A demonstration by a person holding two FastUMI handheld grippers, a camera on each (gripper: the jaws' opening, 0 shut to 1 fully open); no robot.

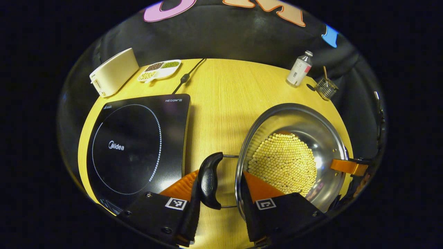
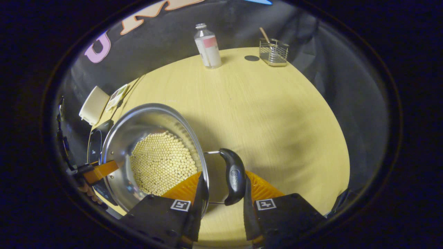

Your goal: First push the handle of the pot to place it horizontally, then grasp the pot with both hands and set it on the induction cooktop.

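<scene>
Two claws: both straddle the pot, one at each side handle, ready for a two-handed lift.
Left claw (image 1: 219, 188): spread apart, not clenched; one finger sits outside the left handle (image 1: 210, 180), the other inside the pot's rim, so handle and wall lie between them.
Right claw (image 2: 221, 192): likewise released; one finger is inside the rim, the other just beside the right handle (image 2: 233, 176) on its outer side.
Grip judgement: neither claw seems to press yet; closing both looks like the next need.
Handles: both lie flat out from the rim, so the push step looks done.
Pot (image 1: 304, 121): steel, resting on the tabletop (image 1: 221, 103), holding a heap of pale beads (image 1: 283, 162).
Induction cooktop (image 1: 138, 148): at 9 o'clock of the pot in the left gripper view, near but apart, its surface bare for the pot.
Far edge: toaster (image 1: 114, 71) and divided dish (image 1: 160, 69) at 11 o'clock, bottle (image 1: 299, 68) and wire holder (image 1: 326, 88) at 1 o'clock.
Risk: an uneven lift could tip the beads.
</scene>
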